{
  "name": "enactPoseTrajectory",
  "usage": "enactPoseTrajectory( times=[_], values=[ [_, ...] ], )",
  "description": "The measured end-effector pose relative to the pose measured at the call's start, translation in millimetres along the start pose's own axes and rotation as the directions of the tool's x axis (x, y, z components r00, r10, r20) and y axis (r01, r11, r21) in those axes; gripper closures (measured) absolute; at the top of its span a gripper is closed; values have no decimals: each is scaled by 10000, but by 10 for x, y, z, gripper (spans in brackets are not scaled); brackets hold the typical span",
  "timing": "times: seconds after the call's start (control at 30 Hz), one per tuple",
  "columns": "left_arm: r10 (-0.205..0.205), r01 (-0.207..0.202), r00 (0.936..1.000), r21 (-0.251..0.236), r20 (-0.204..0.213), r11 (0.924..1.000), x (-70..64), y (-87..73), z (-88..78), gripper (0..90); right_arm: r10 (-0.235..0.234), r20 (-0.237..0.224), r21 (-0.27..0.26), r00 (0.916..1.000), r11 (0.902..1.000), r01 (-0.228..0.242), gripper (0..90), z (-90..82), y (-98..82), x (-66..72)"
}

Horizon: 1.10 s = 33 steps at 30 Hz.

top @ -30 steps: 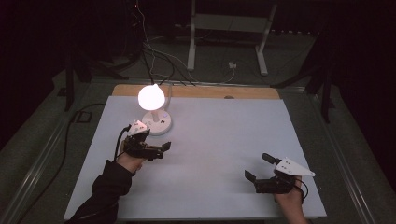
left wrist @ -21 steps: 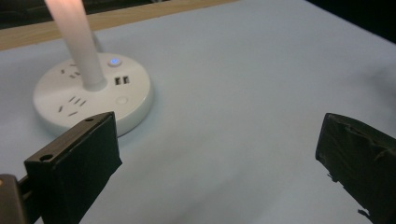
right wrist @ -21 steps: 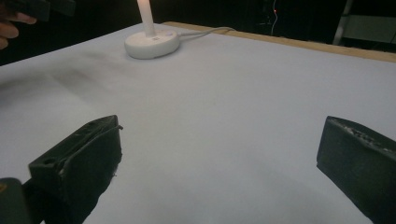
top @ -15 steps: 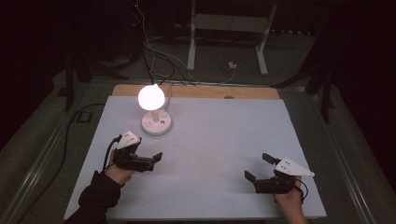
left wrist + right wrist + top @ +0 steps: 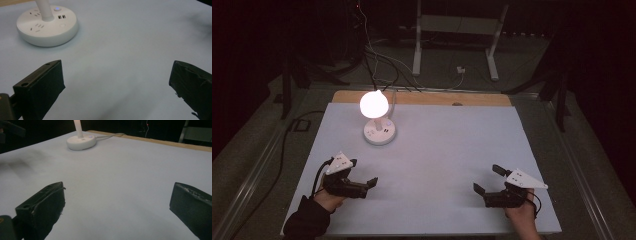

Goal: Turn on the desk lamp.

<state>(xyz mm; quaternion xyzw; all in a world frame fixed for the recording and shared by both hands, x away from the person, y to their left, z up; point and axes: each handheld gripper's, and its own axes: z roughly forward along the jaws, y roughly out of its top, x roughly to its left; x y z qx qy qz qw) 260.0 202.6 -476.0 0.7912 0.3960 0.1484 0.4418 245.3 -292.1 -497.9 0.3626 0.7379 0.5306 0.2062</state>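
Two grippers sit low at the near edge of the table [image 5: 427,150], and both have their jaws spread wide with nothing between them. The left gripper [image 5: 362,179] is at the near-left, held by a hand [image 5: 328,199] in a dark sleeve [image 5: 304,222], its grey three-cornered plate on top and the jaws pointing roughly right across the pale sheet. The right gripper [image 5: 486,181] is well apart from it at the near-right, the hand [image 5: 519,212] coming up from the bottom edge, jaws aimed left and a bit away. No containers anywhere on the table, so nothing to report there. Compared with a second ago, the left gripper has pulled back: it was right up at the lamp's base then, and now it's near the front edge, well clear of it. The right one hasn't really budged. Farther back on the left half stands the lamp [image 5: 374,103], lit, its glowing head on a thin white stem over a round white base [image 5: 380,133]. In the left gripper view that base [image 5: 47,25] shows sockets, USB ports and a small lit button. The cord [image 5: 111,135] runs off the far wooden edge.
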Motion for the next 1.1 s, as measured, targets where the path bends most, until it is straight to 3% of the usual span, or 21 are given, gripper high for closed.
enactPoseTrajectory(
  times=[0.13,0.3,0.47,0.57,0.77,1.1],
  values=[
    [65,-68,9999,166,139,9998,4,-105,-14,3,1,6,44,10000,10000,-1,0,3,-3,-2],
    [442,-450,9989,440,174,9980,-23,-254,-33,3,-49,-18,23,10000,10000,49,0,1,0,4],
    [233,-234,9997,263,61,9994,22,-346,-27,3,-58,-55,78,10000,10000,58,0,8,-2,5],
    [297,-298,9995,52,147,9995,45,-355,-5,3,-50,-89,117,9999,9999,51,0,9,-3,11],
    [658,-671,9971,321,379,9972,20,-362,54,3,-49,-110,128,9999,9999,50,0,12,-4,8],
    [549,-559,9971,172,535,9983,29,-353,46,3,-28,-144,152,9999,9999,30,0,27,-8,7]
  ],
)
